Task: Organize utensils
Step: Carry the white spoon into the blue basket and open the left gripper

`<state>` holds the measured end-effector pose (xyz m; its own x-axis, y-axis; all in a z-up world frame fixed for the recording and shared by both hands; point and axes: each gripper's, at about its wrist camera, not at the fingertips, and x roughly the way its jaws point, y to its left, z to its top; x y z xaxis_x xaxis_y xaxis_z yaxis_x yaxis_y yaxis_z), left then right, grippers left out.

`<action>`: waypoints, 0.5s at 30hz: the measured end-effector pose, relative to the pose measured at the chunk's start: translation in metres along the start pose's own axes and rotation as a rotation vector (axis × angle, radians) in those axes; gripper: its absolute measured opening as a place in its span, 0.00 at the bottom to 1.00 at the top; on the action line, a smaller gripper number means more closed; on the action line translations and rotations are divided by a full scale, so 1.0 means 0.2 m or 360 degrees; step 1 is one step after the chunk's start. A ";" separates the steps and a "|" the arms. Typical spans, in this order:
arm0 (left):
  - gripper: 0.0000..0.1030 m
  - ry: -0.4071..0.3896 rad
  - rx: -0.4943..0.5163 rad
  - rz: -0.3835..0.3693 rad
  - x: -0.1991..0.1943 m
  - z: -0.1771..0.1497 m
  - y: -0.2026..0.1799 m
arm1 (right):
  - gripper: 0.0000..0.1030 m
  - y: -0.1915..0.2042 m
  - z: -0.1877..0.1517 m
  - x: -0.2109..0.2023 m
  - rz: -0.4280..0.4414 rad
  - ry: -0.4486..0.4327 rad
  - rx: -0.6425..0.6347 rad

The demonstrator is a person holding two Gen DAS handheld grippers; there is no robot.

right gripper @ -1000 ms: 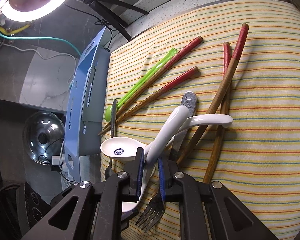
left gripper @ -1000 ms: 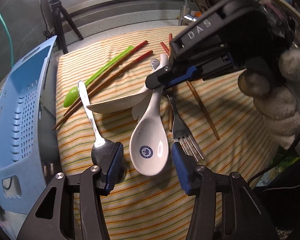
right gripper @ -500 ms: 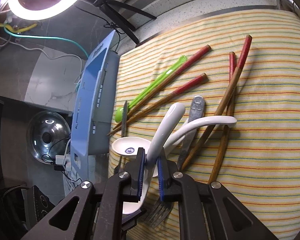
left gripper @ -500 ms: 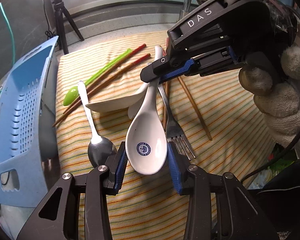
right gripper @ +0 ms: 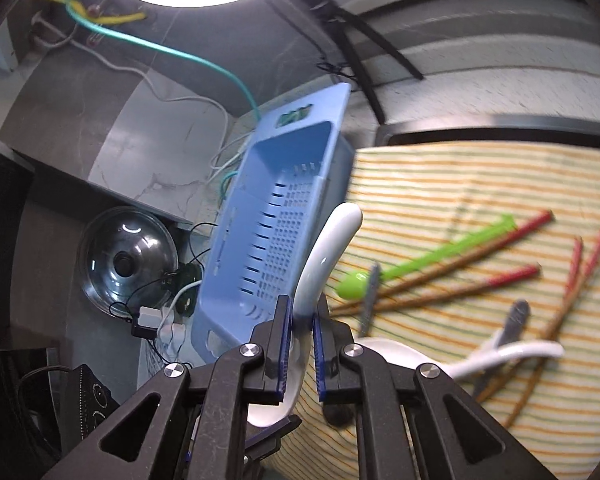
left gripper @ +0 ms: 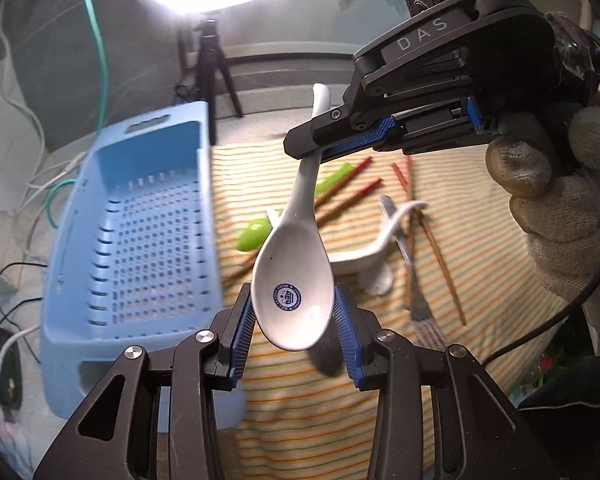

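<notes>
A white ceramic spoon (left gripper: 296,240) with a blue logo hangs in the air above the striped cloth (left gripper: 340,420). My left gripper (left gripper: 293,316) is shut on its bowl, a pad against each side. My right gripper (left gripper: 306,150), held by a gloved hand, is shut on the spoon's handle. In the right wrist view the handle (right gripper: 332,240) rises from between the pads of the right gripper (right gripper: 302,320). The blue perforated basket (left gripper: 140,240) stands just left of the spoon and shows nothing inside.
On the cloth lie a second white spoon (left gripper: 364,256), a green spoon (left gripper: 256,234), red-tipped chopsticks (left gripper: 348,196), a fork (left gripper: 420,308) and a metal spoon's handle (right gripper: 370,300). A tripod (left gripper: 208,60) stands behind the basket (right gripper: 284,220). A glass lid (right gripper: 128,264) lies on the floor.
My left jaws closed on the spoon's bowl. Both grippers then lifted the spoon off the cloth and carried it toward the blue basket.
</notes>
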<state>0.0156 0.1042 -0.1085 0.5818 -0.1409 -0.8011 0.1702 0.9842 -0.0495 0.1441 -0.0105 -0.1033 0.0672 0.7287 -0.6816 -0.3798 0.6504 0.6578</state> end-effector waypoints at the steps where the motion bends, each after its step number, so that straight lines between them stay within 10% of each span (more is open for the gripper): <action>1: 0.36 -0.0003 -0.0015 0.0015 0.00 0.00 0.02 | 0.09 0.04 0.02 0.03 -0.0003 0.0005 -0.0025; 15: 0.36 0.0020 -0.0202 0.0139 0.08 0.03 0.40 | 0.09 0.29 0.26 0.40 -0.0052 0.0090 -0.0184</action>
<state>0.0426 0.1792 -0.1217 0.5798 -0.0537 -0.8130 0.0168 0.9984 -0.0539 0.1752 0.0967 -0.1030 0.0301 0.6922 -0.7211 -0.4823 0.6419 0.5961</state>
